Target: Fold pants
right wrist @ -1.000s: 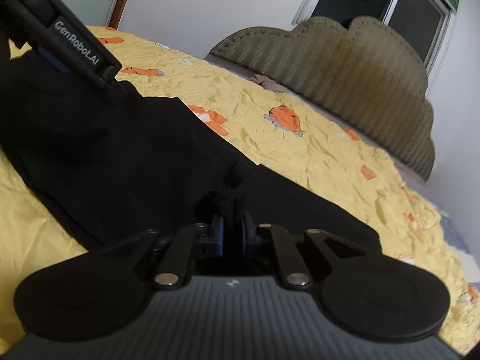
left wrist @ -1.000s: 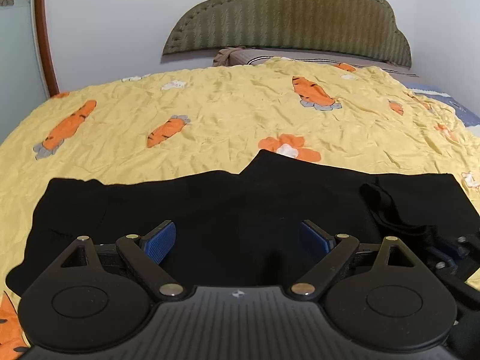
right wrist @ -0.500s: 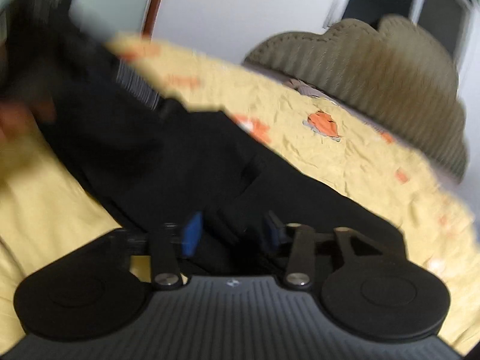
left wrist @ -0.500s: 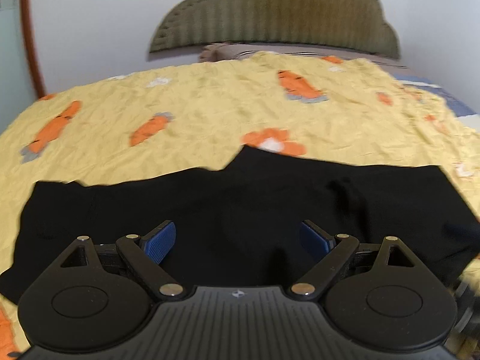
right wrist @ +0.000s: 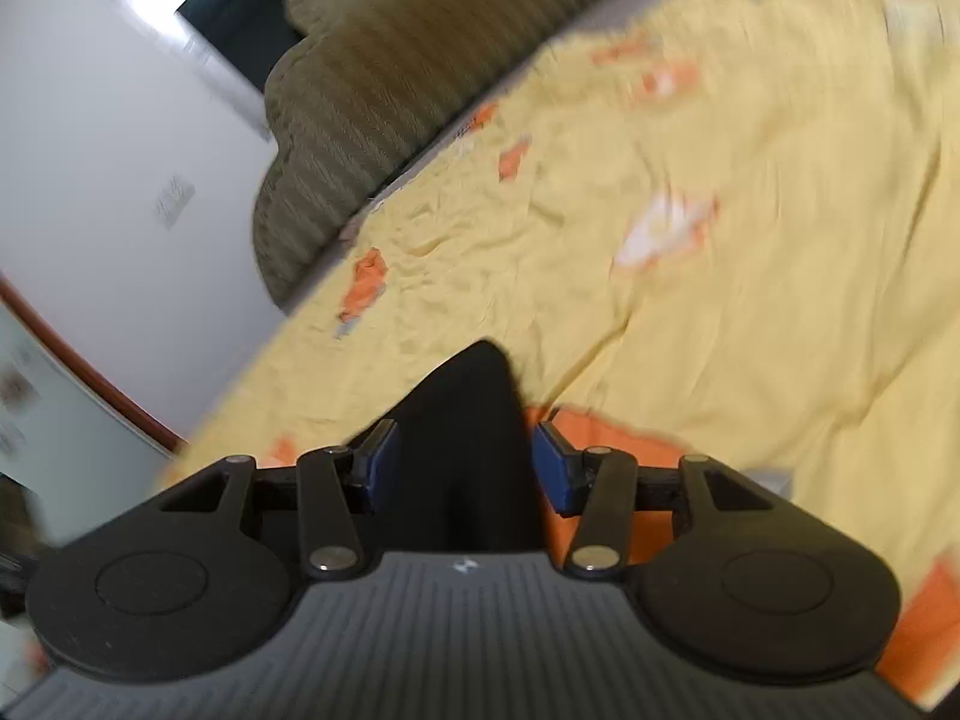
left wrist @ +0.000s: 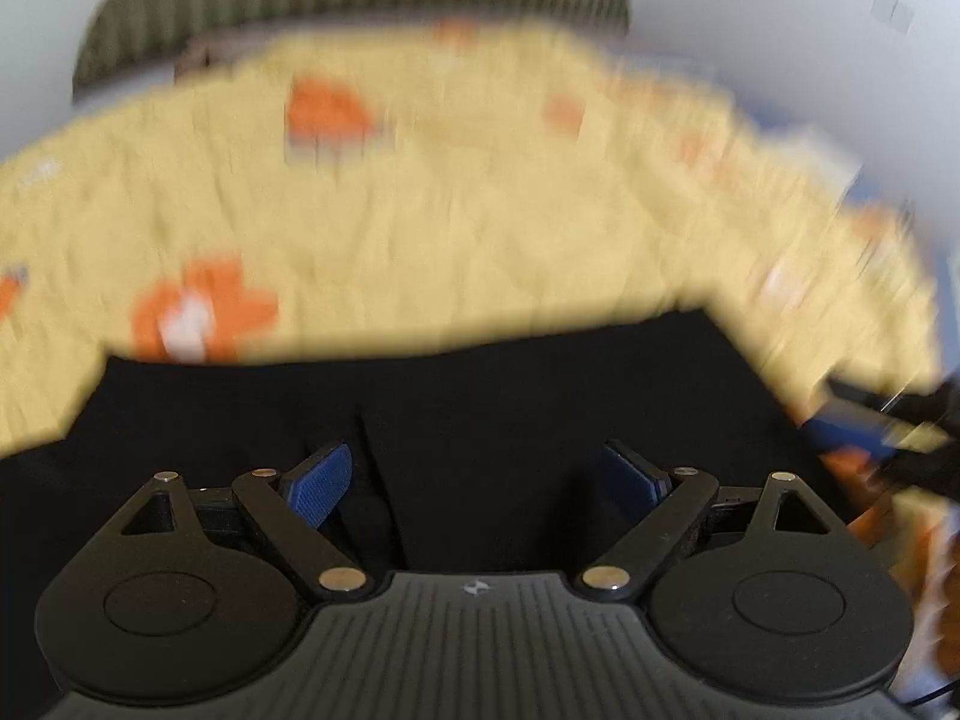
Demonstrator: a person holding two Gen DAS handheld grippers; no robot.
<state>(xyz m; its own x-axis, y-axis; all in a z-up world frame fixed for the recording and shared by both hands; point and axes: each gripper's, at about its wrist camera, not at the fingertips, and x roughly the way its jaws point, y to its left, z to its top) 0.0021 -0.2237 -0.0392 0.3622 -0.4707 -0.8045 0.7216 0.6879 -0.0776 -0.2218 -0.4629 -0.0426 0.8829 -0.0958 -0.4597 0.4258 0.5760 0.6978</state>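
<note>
I've got the left gripper [left wrist: 477, 474] with its jaws spread wide and nothing between them; the black pants [left wrist: 480, 414] lie flat just under and ahead of it, a broad dark band running side to side across my view on the yellow carrot-print bedspread [left wrist: 480, 210]; a faint seam or fold edge runs away from the tool just inside my left pad; the picture is badly smeared, so I can't read finer creases. Off to my right, at the cloth's far end, I catch the right gripper [left wrist: 864, 426] as a blur of blue and black, close to the pants' right edge.

On the right wrist view the right gripper [right wrist: 465, 468] is also parted, pads apart and clamped on nothing; a pointed corner of the pants [right wrist: 474, 414] sits straight between the two pads and tapers away from the tool, with the bedspread [right wrist: 720, 300] beyond and the green headboard [right wrist: 390, 90] up at the far left.

My read: the long axis lies crosswise to the left tool, and the right tool is the nearer one to a graspable corner; it only needs to close where it is, while the left has to pick an edge first.
</note>
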